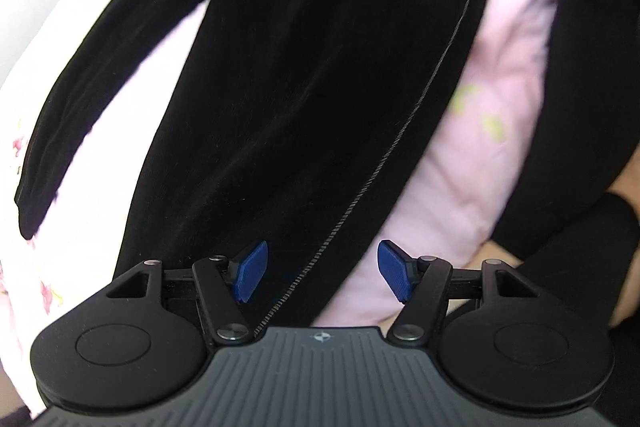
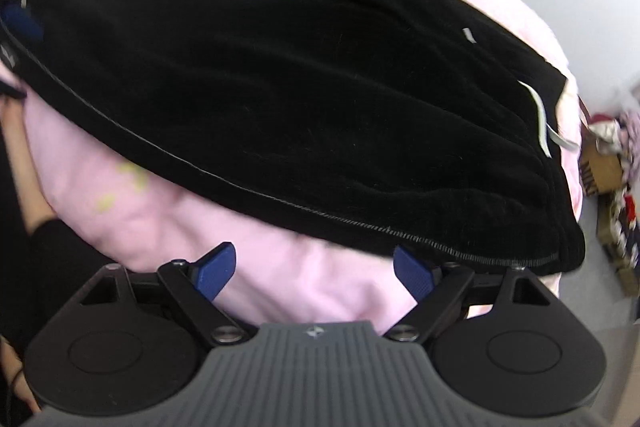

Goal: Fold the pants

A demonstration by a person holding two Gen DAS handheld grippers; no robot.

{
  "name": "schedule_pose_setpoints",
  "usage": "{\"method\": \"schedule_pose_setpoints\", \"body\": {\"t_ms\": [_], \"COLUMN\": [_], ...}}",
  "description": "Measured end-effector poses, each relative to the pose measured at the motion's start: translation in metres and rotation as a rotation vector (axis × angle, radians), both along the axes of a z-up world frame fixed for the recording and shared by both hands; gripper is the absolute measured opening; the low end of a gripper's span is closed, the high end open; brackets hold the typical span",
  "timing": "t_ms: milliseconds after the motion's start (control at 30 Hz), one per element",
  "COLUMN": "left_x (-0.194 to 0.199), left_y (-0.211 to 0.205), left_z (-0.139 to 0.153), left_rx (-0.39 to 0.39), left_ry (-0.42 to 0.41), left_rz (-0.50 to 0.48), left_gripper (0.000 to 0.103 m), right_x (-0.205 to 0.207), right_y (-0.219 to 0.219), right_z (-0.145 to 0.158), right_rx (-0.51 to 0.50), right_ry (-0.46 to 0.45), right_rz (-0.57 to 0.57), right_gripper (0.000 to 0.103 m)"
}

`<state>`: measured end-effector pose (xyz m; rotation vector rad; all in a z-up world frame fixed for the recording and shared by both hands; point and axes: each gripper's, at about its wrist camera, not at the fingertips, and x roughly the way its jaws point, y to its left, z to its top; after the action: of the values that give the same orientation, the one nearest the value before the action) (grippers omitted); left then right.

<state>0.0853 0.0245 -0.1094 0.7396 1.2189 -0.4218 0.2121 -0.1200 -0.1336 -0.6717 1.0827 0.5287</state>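
On the pink bedding (image 2: pixel 256 267), pants (image 2: pixel 280 99) stretch lengthwise between both wide-open, empty grippers (image 1: pixel 322 271) (image 2: pixel 316 273)

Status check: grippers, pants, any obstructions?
Left gripper open, empty. Right gripper open, empty. Black pants lying flat on pink bedding, ungripped. Nothing in the way.

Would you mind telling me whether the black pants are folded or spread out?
Spread out: the black pants lie lengthwise across the pink bedding, legs splaying apart.
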Motion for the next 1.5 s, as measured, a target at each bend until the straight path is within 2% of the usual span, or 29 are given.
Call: {"method": "schedule_pose_setpoints", "body": {"t_ms": [100,200,267,333,367,400,433,467,533,567,633,733,867,933,1067,1167,1233,1367,1400,1433,1500], "left_x": [0.008,0.012,0.013,0.015,0.015,0.016,0.018,0.019,0.029,0.035,0.049,0.081,0.138,0.163,0.203,0.227,0.229,0.226,0.224,0.221,0.213], "left_y": [-0.004,-0.007,-0.01,-0.01,-0.009,-0.007,-0.004,-0.001,0.006,0.008,0.013,0.024,0.036,0.038,0.044,0.054,0.065,0.071,0.07,0.072,0.078], "left_z": [-0.021,-0.041,-0.051,-0.054,-0.052,-0.048,-0.042,-0.035,-0.018,-0.01,0.01,0.039,0.055,0.044,0.015,-0.005,-0.01,-0.011,-0.009,-0.005,0.007], "left_rx": [0.053,0.104,0.12,0.117,0.108,0.101,0.085,0.065,0.037,0.029,0.03,0.026,0.031,0.035,0.033,-0.001,-0.02,-0.002,0.01,0.025,0.04], "left_ry": [0.03,0.061,0.064,0.064,0.065,0.055,0.051,0.051,0.057,0.053,0.0,-0.069,-0.092,-0.07,-0.008,0.059,0.091,0.101,0.095,0.082,0.072], "left_rz": [-0.034,-0.068,-0.078,-0.065,-0.055,-0.047,-0.038,-0.027,0.007,0.02,0.032,0.08,0.136,0.155,0.166,0.185,0.189,0.155,0.143,0.133,0.119], "left_gripper": [0.075,0.076,0.077,0.069,0.059,0.045,0.036,0.018,0.016,0.015,0.014,0.012,0.011,0.011,0.011,0.012,0.014,0.023,0.031,0.036,0.054], "right_x": [0.014,0.022,0.026,0.035,0.04,0.048,0.056,0.062,0.074,0.079,0.091,0.115,0.17,0.205,0.246,0.273,0.278,0.283,0.284,0.287,0.286], "right_y": [0.009,0.016,0.016,0.018,0.017,0.017,0.015,0.014,0.015,0.015,0.018,0.024,0.031,0.037,0.039,0.036,0.045,0.048,0.048,0.048,0.047], "right_z": [-0.016,-0.035,-0.049,-0.056,-0.058,-0.057,-0.055,-0.053,-0.047,-0.044,-0.034,-0.014,0.003,0.0,-0.026,-0.045,-0.065,-0.074,-0.073,-0.072,-0.063], "right_rx": [-0.064,-0.13,-0.158,-0.161,-0.153,-0.148,-0.144,-0.138,-0.116,-0.104,-0.096,-0.084,-0.05,-0.051,-0.061,-0.054,-0.041,-0.036,-0.046,-0.059,-0.082], "right_ry": [0.02,0.051,0.07,0.085,0.094,0.104,0.115,0.126,0.154,0.173,0.171,0.108,0.051,0.065,0.133,0.194,0.228,0.265,0.265,0.258,0.24], "right_rz": [0.094,0.18,0.217,0.23,0.224,0.211,0.194,0.18,0.167,0.166,0.165,0.165,0.109,0.089,0.058,0.044,0.033,0.019,0.022,0.021,0.019], "right_gripper": [0.083,0.092,0.092,0.088,0.084,0.073,0.062,0.055,0.034,0.03,0.012,0.007,0.006,0.006,0.006,0.006,0.007,0.009,0.014,0.023,0.04]}}
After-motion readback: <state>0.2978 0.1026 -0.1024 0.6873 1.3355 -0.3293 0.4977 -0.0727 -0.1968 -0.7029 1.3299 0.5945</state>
